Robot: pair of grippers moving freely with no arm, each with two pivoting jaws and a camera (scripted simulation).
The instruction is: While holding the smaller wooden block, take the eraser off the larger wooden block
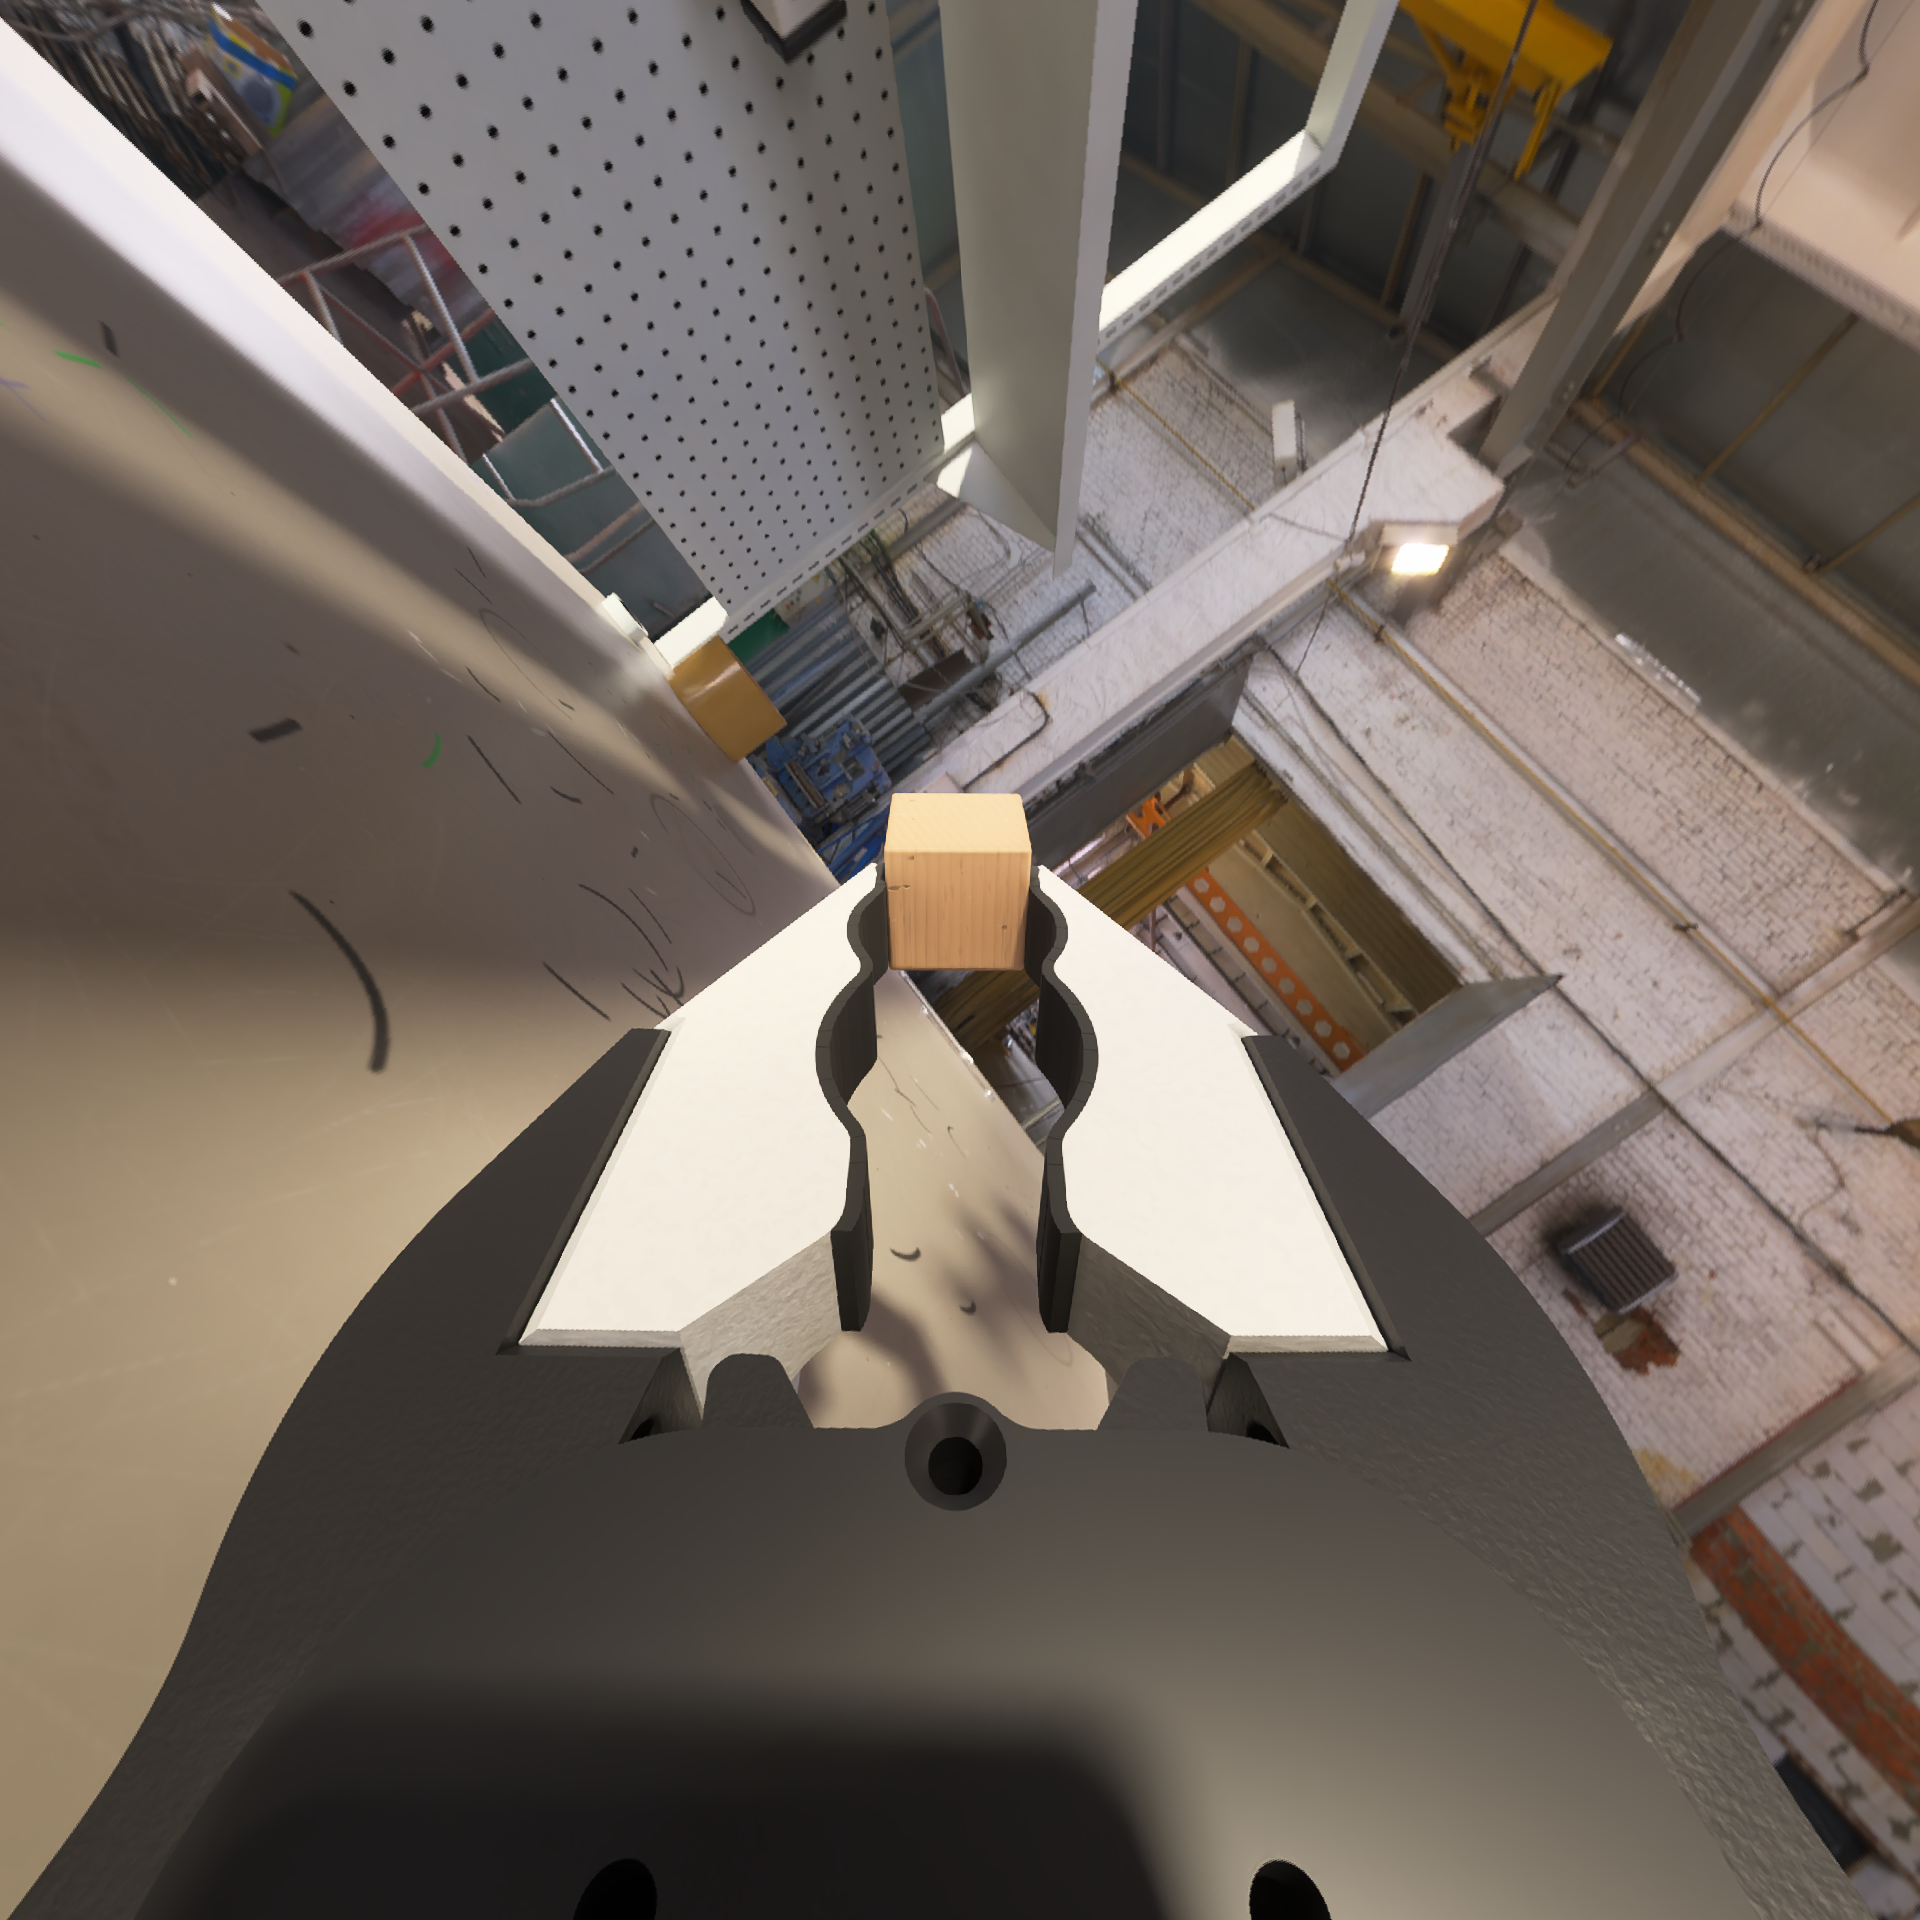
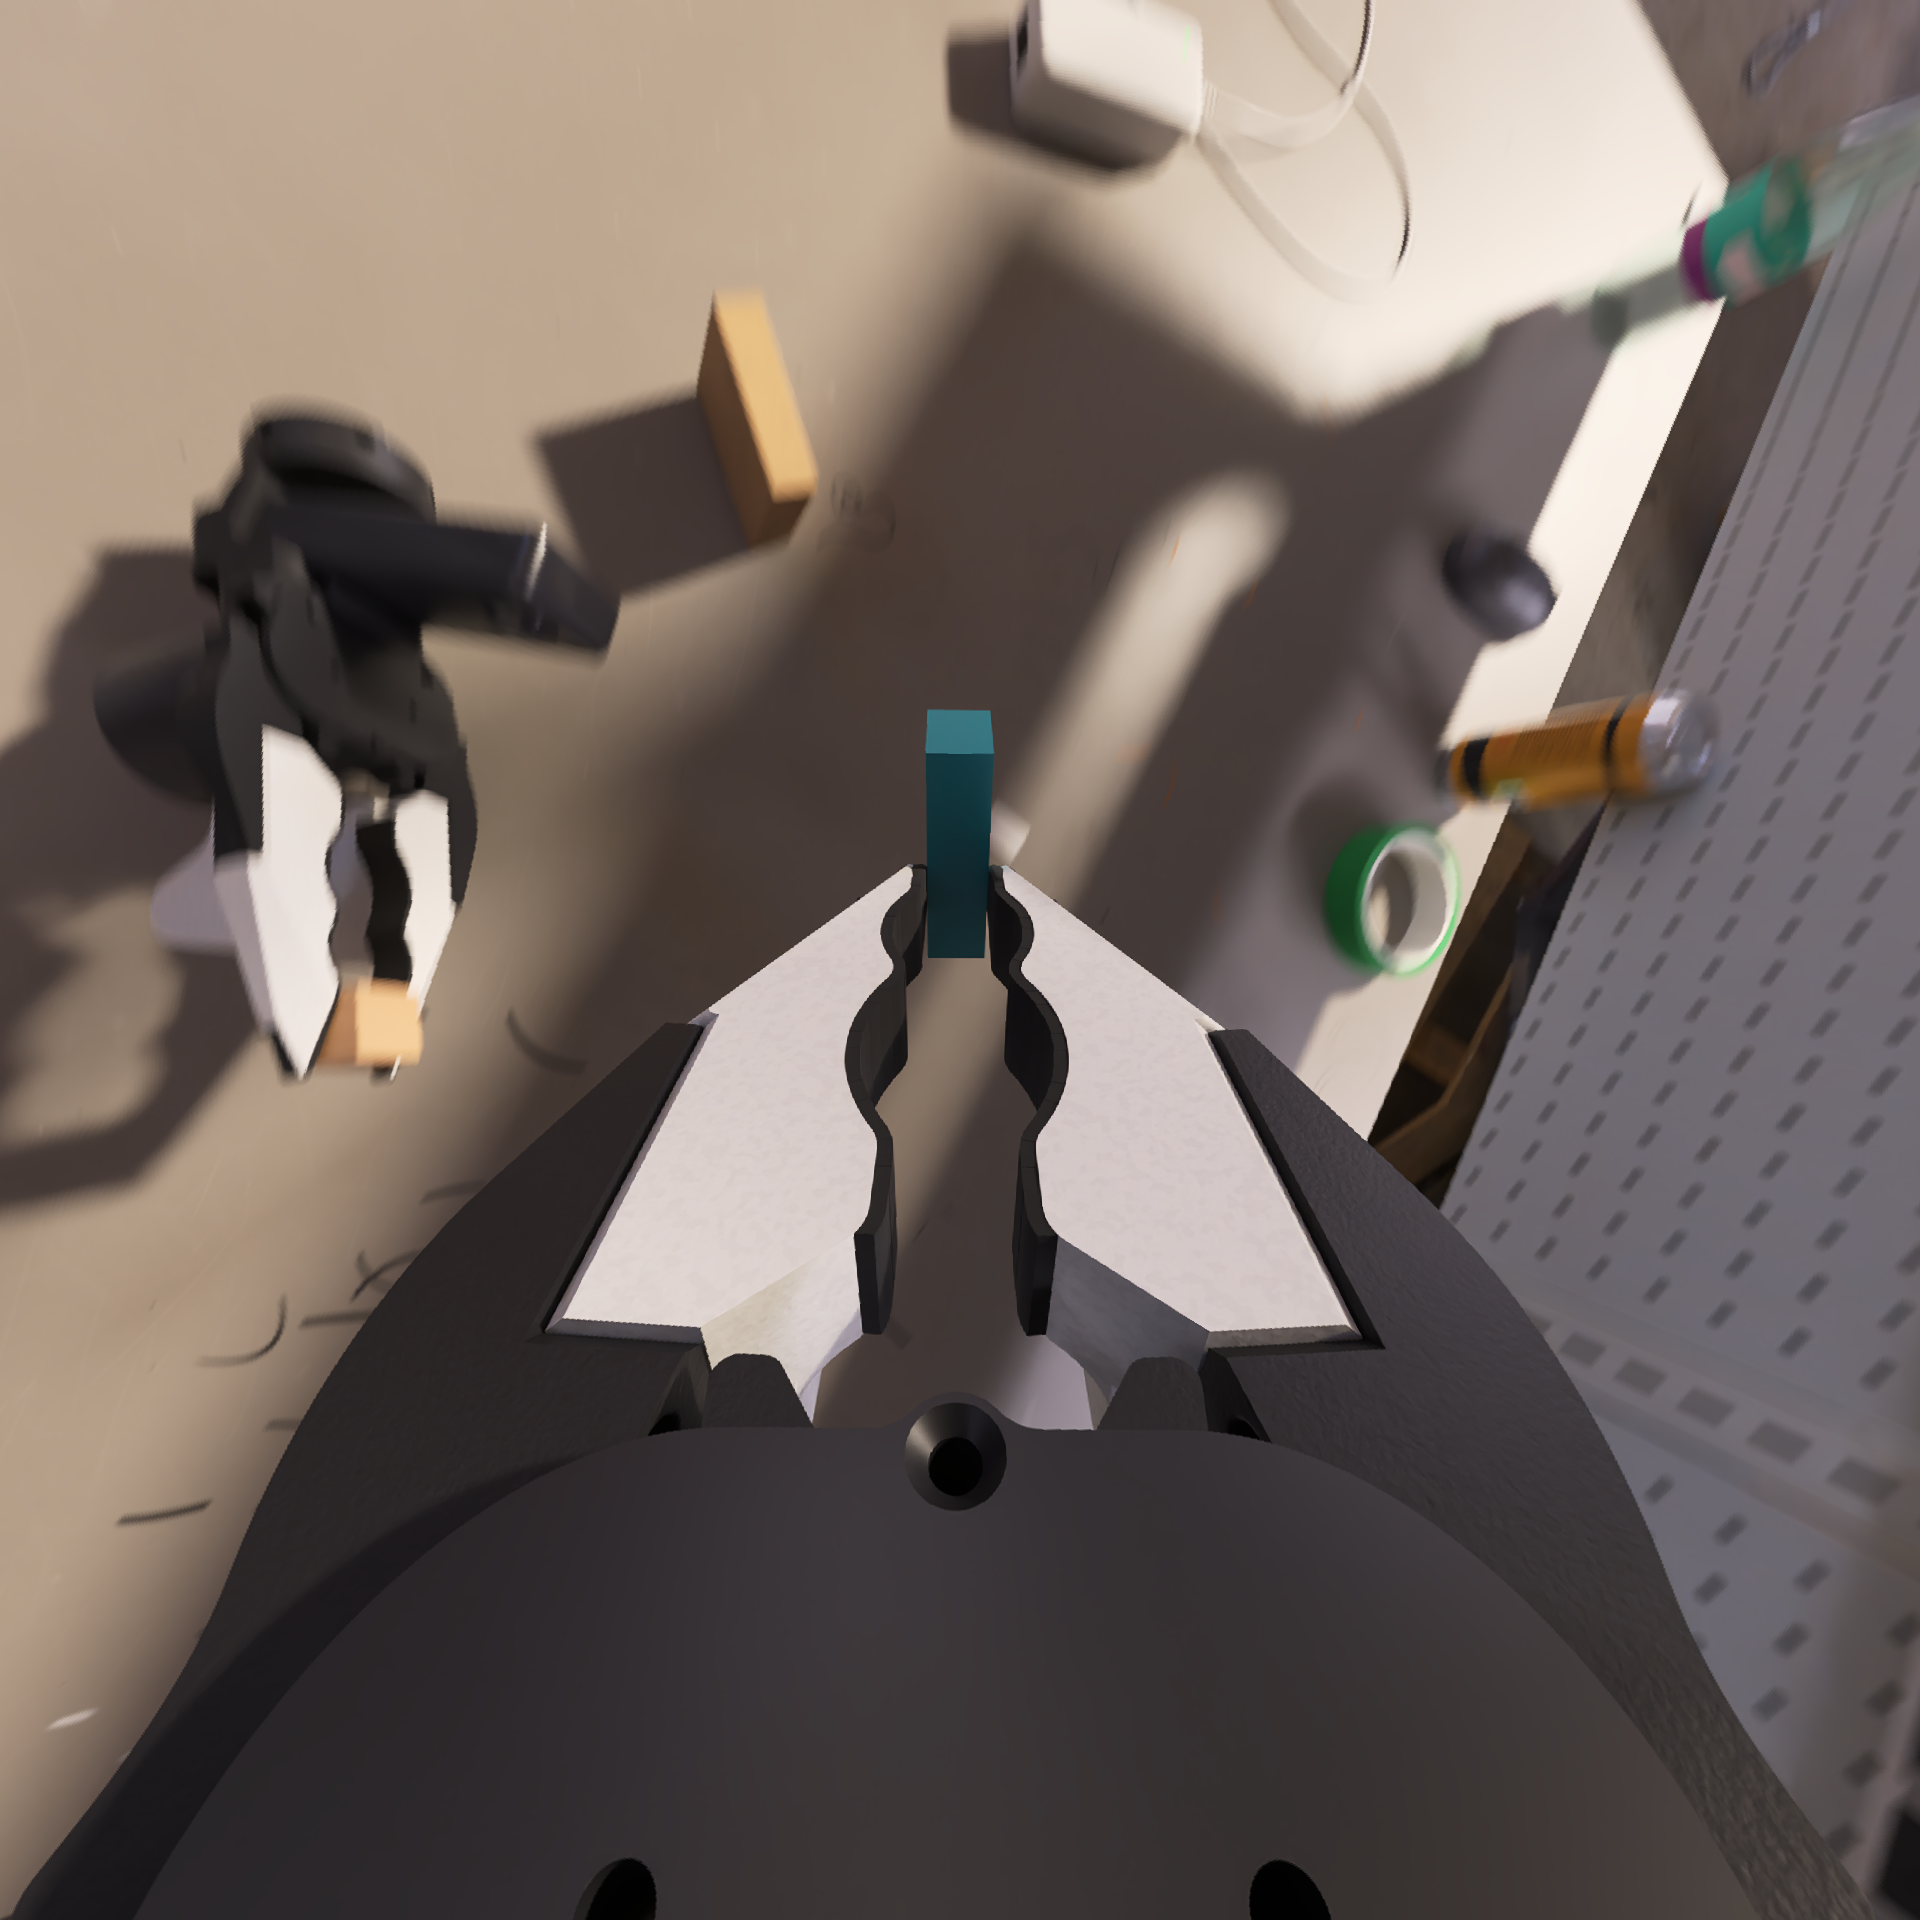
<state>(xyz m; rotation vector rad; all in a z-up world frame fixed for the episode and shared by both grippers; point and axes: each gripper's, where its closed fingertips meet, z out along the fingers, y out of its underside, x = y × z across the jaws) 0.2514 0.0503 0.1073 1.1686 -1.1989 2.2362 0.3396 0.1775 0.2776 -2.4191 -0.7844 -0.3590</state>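
My left gripper is shut on the smaller wooden block, a pale cube held at its fingertips, lifted off the table. The same gripper and cube show at the left of the right wrist view. My right gripper is shut on the teal eraser, a thin upright bar held well above the table. The larger wooden block lies on the beige table farther off, with nothing on it.
A white box with a cable, a dark lump, an orange-and-silver cylinder, a green tape roll and a green-labelled bottle lie at the right. A grey pegboard stands at the right edge. A yellow tape roll sits at the table edge.
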